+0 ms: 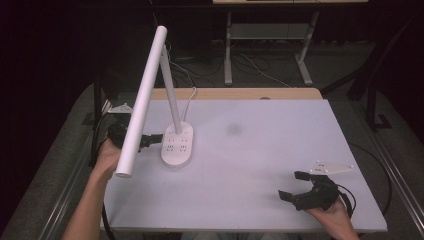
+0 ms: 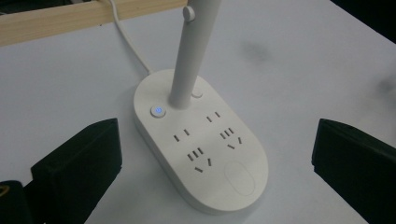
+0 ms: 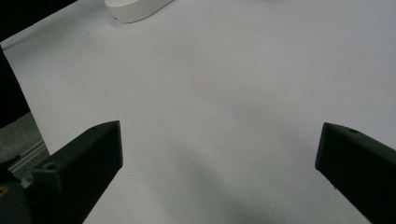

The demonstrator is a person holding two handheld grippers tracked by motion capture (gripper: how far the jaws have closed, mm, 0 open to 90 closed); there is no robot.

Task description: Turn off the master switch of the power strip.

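The white lamp base point(image 1: 178, 145) stands at nine o'clock on the desk point(image 1: 260, 150), its blue button point(image 2: 158, 111) lit. The left tool point(image 1: 152, 139), released, sits just beside the base; the right tool point(image 1: 292, 186) gapes empty at five o'clock.

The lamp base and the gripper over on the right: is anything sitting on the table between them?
No. In the high view only bare white tabletop lies between the lamp base and the right gripper; the right gripper view agrees.

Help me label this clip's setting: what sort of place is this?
Probably a lab or workshop set up for recording: a bare white table with one desk lamp, dark curtains, loose cables on grey carpet, and another workbench frame behind.
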